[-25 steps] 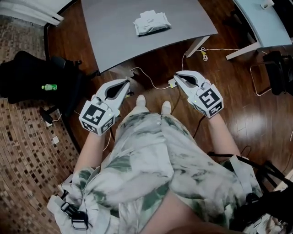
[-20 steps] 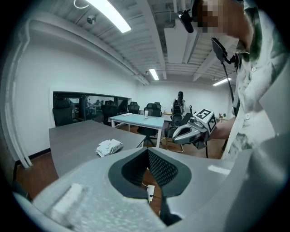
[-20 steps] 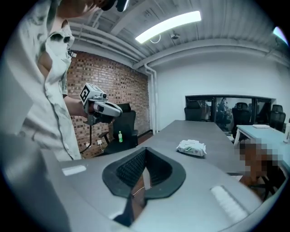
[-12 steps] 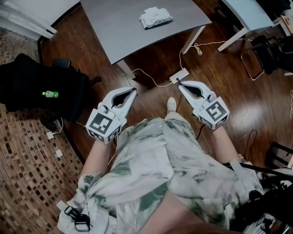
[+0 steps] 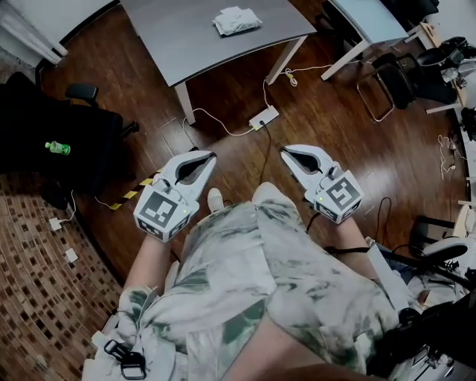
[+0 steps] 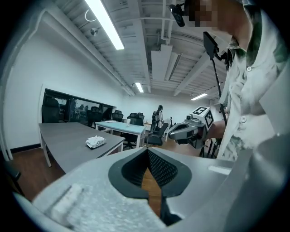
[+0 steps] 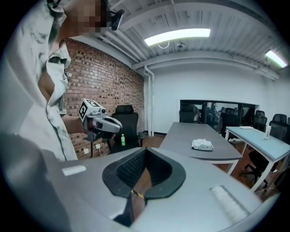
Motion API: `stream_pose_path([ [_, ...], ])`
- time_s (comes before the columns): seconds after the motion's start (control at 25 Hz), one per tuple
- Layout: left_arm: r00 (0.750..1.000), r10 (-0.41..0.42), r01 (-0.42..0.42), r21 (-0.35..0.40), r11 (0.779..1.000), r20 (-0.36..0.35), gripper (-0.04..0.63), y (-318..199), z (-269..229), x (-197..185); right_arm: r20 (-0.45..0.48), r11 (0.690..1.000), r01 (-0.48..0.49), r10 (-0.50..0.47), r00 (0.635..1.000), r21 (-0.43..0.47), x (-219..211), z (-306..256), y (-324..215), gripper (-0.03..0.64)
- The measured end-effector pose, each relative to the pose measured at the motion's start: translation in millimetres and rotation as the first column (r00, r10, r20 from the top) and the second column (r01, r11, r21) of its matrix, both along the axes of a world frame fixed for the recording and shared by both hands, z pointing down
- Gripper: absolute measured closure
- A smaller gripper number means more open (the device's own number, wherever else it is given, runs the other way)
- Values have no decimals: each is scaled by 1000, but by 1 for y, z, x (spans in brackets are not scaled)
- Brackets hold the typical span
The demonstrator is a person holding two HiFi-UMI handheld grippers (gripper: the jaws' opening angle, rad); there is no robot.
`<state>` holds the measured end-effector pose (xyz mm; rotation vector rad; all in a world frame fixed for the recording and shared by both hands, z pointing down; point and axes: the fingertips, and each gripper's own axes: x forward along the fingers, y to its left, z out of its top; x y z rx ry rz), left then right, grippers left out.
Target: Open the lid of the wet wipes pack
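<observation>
The wet wipes pack [image 5: 236,20] is a crumpled white packet lying on the grey table [image 5: 186,37] at the top of the head view, far from both grippers. It also shows small in the left gripper view as the pack [image 6: 95,142] and in the right gripper view as the pack [image 7: 202,145]. My left gripper [image 5: 212,156] and right gripper [image 5: 285,151] hang at waist height over the wooden floor, in front of the person's pale patterned clothing. Both are shut with nothing held. Each camera looks along its own shut gripper, the left [image 6: 147,150] and the right [image 7: 145,149].
A black office chair [image 5: 74,141] with a green bottle [image 5: 57,148] stands left. A power strip [image 5: 264,117] and white cables lie on the floor below the table. A pale second table [image 5: 364,18] and chairs [image 5: 394,74] stand at the upper right. Yellow-black tape [image 5: 130,195] marks the floor.
The table and pack have slid toward the top of the head view and look smaller. The person's feet have shifted. Both grippers stay shut at waist height.
</observation>
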<state>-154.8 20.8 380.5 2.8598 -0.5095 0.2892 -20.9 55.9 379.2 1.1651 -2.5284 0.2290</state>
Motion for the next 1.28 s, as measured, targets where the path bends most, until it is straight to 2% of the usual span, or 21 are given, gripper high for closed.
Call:
stream_pose_path([
  [0.2,1000,-30,30,20,999,3,594,36,-9,-1,9,999,42,-42,999,28,-6,-13,33,614],
  [0.44,999,-40,39,37,999,32,594,107,-19,42,38,998,58,-59,998,22,32,-20,109,614],
  [0.64,997,-76,76,-5,997,9,594,185,-23,81,51,997,80,-81,995,8,74,-16,189,614],
  [0.84,993,-106,109,-54,993,45,594,253,-26,104,45,992,117,-115,992,-43,100,-7,248,614],
  [0.96,992,-97,101,-46,994,83,594,278,-29,108,41,993,113,-111,993,-46,107,-9,269,614],
  [1.12,990,-71,73,-7,997,121,594,298,-36,114,85,996,91,-90,992,-16,113,-3,295,614],
  [1.28,992,-68,68,6,998,106,594,310,-45,111,78,995,97,-97,992,-5,103,-2,312,614],
])
